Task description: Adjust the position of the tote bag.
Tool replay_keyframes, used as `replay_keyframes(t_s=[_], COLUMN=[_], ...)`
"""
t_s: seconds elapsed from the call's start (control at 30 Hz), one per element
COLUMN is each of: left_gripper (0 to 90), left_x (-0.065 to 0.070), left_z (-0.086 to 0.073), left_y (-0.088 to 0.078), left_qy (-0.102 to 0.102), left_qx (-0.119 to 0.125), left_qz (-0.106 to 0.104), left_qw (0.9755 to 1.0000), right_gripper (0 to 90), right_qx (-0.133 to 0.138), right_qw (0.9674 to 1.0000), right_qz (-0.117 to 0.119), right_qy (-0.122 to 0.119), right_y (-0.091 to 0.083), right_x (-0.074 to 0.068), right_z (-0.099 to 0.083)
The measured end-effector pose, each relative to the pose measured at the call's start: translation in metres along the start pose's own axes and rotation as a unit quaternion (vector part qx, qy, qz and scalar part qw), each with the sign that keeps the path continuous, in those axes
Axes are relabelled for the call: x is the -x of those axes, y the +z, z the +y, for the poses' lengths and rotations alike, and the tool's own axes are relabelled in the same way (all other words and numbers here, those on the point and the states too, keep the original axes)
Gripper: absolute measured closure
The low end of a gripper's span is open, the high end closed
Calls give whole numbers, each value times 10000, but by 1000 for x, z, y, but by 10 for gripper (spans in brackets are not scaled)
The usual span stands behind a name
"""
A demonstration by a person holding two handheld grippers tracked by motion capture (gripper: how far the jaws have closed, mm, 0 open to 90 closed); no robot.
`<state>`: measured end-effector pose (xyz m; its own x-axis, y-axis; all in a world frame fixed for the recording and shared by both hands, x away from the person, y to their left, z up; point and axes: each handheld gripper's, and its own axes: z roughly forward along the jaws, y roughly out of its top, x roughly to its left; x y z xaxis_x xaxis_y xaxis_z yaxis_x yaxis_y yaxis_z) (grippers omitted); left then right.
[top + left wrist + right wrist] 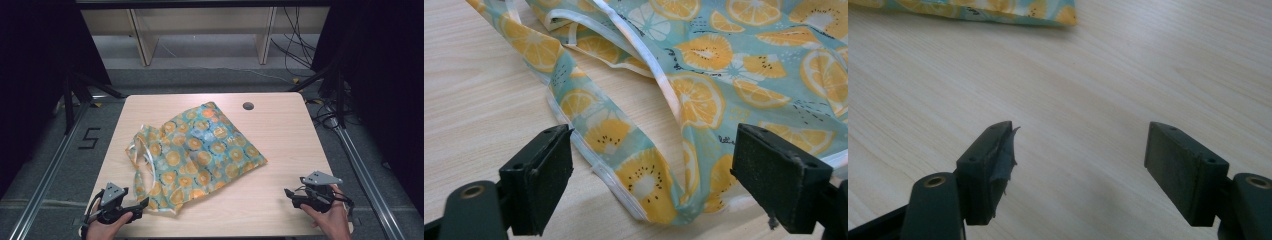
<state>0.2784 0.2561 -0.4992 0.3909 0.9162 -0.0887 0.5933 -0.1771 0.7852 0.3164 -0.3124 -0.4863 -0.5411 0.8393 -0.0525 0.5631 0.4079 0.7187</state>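
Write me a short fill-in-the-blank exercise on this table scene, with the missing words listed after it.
1. The fabric bag is printed with slices of ____.
2. The left gripper has its jaws ____ on either side of the bag's handle strap.
3. Beneath the right gripper lies bare ____ tabletop.
4. The small round hole sits near the table's ____ edge.

Missing words: orange; open; wooden; far

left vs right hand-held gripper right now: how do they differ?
The left hand-held gripper has the fruit-print bag's near corner and strap between its open jaws; the right hand-held gripper has only bare table between its own. The left sits at the bag's edge; the right is well clear of it, near the table's right side. The right's pad is frayed; the left's pads look intact. Both are open, low over the table.
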Motion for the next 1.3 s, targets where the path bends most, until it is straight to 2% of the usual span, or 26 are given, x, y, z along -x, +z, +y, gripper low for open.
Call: replay_keyframes(t_s=[0.03,0.07,0.2,0.23,0.27,0.3,0.33,0.37,0.47,0.6,0.63,0.7,0.73,0.77,0.8,0.83,0.9,0.93,0.97,1.0,1.03,1.07,1.1,1.17,1.27,1.3], left_gripper=[155,154,154,154,154,154,154,154,154,154,154,154,155,155,155,155,155,153,152,153,153,153,153,154,154,154], left_x=[0,0,0,0,-1,1,1,2,3,0,-1,-5,-6,-12,-12,-18,-21,-24,-27,-29,-38,-38,-43,-50,-56,-59], left_z=[0,0,0,1,2,3,4,5,10,24,29,40,43,51,51,60,66,70,73,78,88,88,99,109,118,123], left_y=[0,0,2,1,1,3,5,6,10,13,12,14,15,20,20,25,29,31,33,36,41,41,46,52,59,65], left_qy=[2,2,-69,-69,12,-46,-14,-10,-11,39,50,117,132,95,95,137,130,238,256,268,229,229,218,120,56,34], left_qx=[-2,-2,49,-9,-51,6,0,-20,12,105,84,88,81,82,82,-25,-71,-154,-205,-264,-258,-258,-252,-207,-235,-264], left_qz=[9,9,-35,27,-2,7,-33,-56,-61,-63,18,8,25,66,66,83,100,74,73,103,219,219,332,388,481,490], left_qw=[10000,10000,10000,10000,10000,10000,10000,10000,10000,9999,10000,9999,9999,9999,9999,9999,9998,9996,9994,9992,9992,9992,9989,9990,9986,9984], right_gripper=[290,290,290,293,293,296,298,298,297,292,291,291,291,291,291,291,291,291,291,291,291,291,291,292,292,292], right_qx=[7,-37,8,71,71,47,7,-34,18,64,135,83,66,45,45,18,12,99,-14,-7,-13,-13,-41,-4,-74,-37], right_qw=[10000,9999,9999,9999,9999,9999,9999,9999,9999,9998,9998,9998,9997,9997,9997,9998,9997,9998,9997,9997,9995,9995,9996,9996,9996,9996], right_qz=[10,135,18,-12,-12,2,121,140,112,162,141,155,193,208,208,197,224,130,220,231,302,302,247,284,281,271], right_qy=[-44,-61,117,-119,-119,-108,10,93,-18,13,100,59,139,95,95,90,91,-77,50,65,45,45,113,10,52,-27], right_y=[1,1,2,3,3,2,3,3,5,6,5,5,5,5,5,5,5,6,6,6,7,7,7,8,8,8], right_x=[0,1,-3,1,1,1,0,-2,1,4,4,5,4,4,4,3,2,4,3,2,3,3,0,1,0,1], right_z=[0,0,0,1,1,2,2,2,3,7,7,7,8,8,8,7,7,7,7,8,8,8,7,7,7,7])
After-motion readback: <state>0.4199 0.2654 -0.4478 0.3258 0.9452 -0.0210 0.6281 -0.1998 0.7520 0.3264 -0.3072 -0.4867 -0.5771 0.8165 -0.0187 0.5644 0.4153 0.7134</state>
